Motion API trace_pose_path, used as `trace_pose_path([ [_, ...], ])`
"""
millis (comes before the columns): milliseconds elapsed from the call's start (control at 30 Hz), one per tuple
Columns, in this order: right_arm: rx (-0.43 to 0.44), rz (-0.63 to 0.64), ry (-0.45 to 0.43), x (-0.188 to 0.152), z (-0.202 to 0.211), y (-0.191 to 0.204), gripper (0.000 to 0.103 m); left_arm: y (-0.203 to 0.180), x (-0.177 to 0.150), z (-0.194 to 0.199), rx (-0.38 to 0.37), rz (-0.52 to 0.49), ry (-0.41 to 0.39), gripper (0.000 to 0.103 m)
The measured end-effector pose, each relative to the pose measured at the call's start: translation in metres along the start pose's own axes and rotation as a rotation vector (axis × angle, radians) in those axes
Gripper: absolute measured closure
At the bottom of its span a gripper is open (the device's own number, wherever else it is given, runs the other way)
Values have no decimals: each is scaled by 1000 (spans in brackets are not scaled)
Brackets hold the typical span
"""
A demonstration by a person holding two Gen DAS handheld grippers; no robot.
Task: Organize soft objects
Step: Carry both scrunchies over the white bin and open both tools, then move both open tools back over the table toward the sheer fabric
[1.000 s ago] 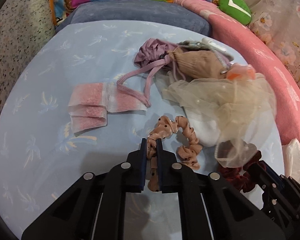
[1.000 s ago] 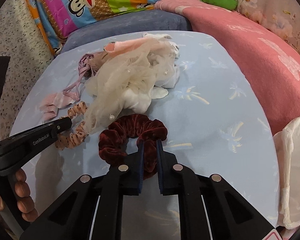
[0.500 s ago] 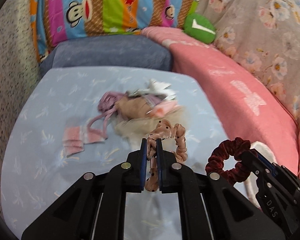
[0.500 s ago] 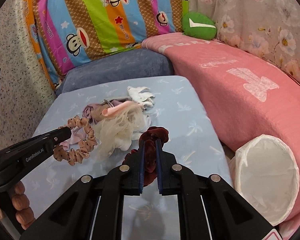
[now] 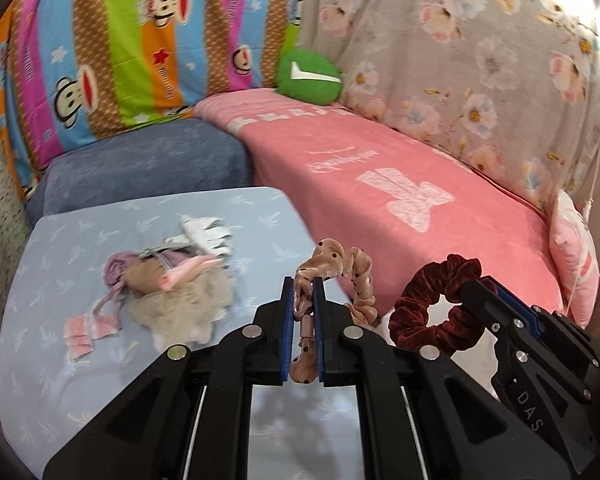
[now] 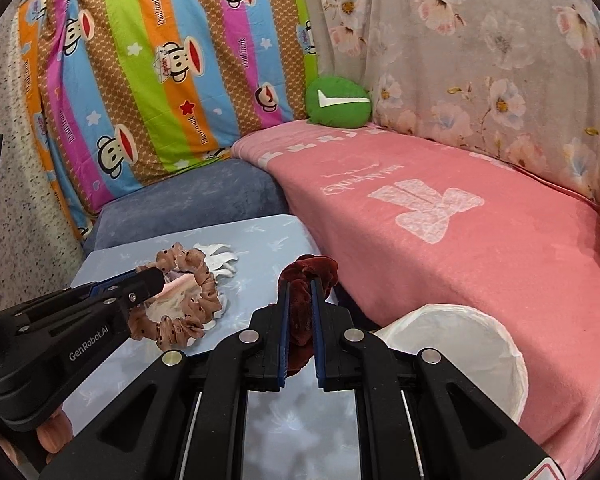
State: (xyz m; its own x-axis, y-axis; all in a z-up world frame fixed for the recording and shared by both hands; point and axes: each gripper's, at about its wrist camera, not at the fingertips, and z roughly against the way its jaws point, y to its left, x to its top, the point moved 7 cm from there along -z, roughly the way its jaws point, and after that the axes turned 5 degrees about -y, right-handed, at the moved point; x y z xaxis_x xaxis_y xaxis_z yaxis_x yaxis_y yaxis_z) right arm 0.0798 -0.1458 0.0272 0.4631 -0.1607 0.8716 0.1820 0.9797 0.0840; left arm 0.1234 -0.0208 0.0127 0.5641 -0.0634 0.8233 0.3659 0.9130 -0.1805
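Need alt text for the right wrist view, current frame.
Right gripper shut on a dark red velvet scrunchie, lifted above a light blue table. Left gripper holds a tan polka-dot scrunchie; a white fabric basket sits at lower right.

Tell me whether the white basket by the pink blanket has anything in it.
Cannot tell fully. The white basket shows only bare white lining in the right wrist view, but the right hand-held gripper hides its near side.

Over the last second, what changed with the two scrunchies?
Both were lifted off the blue sheet: the pink scrunchie in the left gripper, the red scrunchie in the right gripper. Both grips stayed shut; the pile stayed put.
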Motion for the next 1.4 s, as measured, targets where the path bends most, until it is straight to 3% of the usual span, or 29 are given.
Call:
trace_pose_path([
  [533, -160, -130, 3, -16, 15, -125, 94, -118, -12, -32, -148, -157, 45, 94],
  [933, -208, -180, 50, -36, 4, -166, 92, -159, -26, -63, -213, -186, 114, 88],
  [967, -210, -181, 52, -37, 3, -168, 91, -160, -26, -65, -217, -182, 120, 84],
  [1100, -219, -191, 55, -39, -1, -172, 88, -158, -27, -70, -207, -150, 120, 47],
  [1400, -215, -179, 55, -41, 0, -163, 75, -143, -23, -74, -169, -129, 116, 46],
])
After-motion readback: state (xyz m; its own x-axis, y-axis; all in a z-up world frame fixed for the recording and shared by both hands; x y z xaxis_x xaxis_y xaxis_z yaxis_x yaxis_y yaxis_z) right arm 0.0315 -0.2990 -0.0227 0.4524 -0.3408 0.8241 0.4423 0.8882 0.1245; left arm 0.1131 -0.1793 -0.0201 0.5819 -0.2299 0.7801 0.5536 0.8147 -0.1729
